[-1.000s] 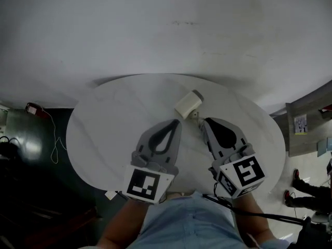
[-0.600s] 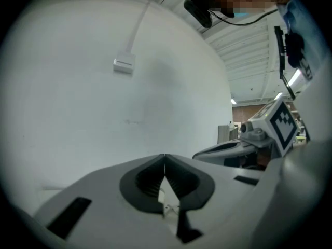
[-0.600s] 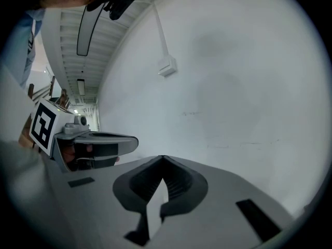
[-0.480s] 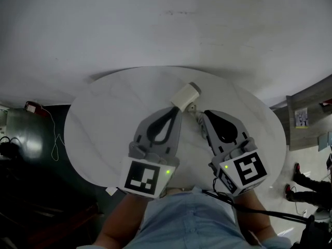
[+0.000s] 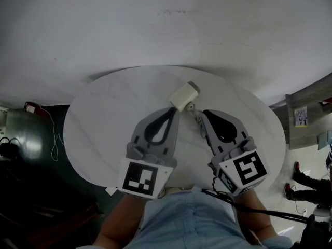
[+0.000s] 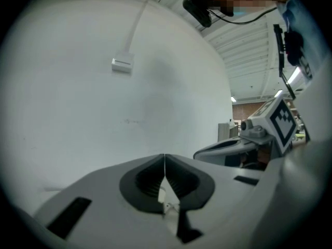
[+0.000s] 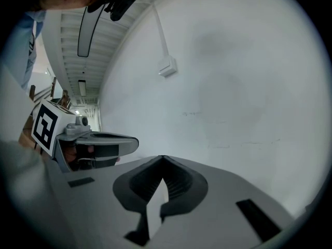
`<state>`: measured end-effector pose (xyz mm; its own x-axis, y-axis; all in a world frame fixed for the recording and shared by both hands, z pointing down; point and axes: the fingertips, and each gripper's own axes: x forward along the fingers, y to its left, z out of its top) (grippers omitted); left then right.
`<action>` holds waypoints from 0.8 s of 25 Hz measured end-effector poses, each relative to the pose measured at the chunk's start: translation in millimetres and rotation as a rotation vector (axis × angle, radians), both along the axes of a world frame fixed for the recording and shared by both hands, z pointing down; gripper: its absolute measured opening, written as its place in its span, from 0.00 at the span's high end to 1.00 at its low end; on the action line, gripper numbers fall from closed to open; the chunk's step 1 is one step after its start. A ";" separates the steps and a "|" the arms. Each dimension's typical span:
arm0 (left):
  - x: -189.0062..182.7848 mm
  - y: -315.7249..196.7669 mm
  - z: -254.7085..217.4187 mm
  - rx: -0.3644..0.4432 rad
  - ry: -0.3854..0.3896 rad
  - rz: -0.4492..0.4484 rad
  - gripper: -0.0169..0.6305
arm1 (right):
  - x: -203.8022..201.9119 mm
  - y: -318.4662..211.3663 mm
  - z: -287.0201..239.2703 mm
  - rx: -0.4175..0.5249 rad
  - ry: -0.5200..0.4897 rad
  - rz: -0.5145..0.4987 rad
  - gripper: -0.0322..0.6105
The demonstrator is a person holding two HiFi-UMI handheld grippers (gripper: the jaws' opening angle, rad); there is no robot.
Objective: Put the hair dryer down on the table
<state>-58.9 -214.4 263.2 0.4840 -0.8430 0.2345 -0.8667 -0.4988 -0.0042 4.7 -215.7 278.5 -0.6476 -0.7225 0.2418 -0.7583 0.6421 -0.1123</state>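
Note:
A cream-white hair dryer (image 5: 184,94) lies on the round white table (image 5: 104,113), a little past its middle. Its cord (image 5: 196,117) trails back between my two grippers. My left gripper (image 5: 175,109) is shut, and its tip reaches the dryer's near end; I cannot tell whether they touch. My right gripper (image 5: 203,114) is shut too, just right of the cord, with nothing seen in it. Both gripper views tilt up at the white wall: the left gripper (image 6: 165,157) and right gripper (image 7: 163,158) show closed jaws, and the dryer does not show there.
A white wall rises behind the table, with a small white box (image 6: 122,64) and conduit on it. Dark floor at the left holds a red object (image 5: 32,108) and a white cable (image 5: 55,139). A wooden cabinet (image 5: 306,118) and a person's shoes (image 5: 297,176) are at the right.
The table, dryer and grippers sit slightly higher in the head view than a second ago, as the camera shifted. Both grippers stay shut. The dryer keeps its place on the table.

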 end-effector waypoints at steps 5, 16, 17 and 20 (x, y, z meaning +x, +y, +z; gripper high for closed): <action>-2.3 2.1 1.0 -0.003 -0.002 -0.001 0.95 | -0.9 2.0 -0.4 0.003 0.002 0.001 0.93; -0.8 4.6 2.9 -0.009 0.000 0.010 0.95 | -2.7 3.4 -1.8 0.006 0.012 -0.004 0.93; -0.7 4.7 2.8 -0.010 0.000 0.010 0.95 | -2.7 3.4 -2.0 0.006 0.012 -0.004 0.93; 0.0 5.2 2.7 -0.010 -0.002 0.014 0.95 | -2.2 3.4 -2.3 0.009 0.014 -0.002 0.93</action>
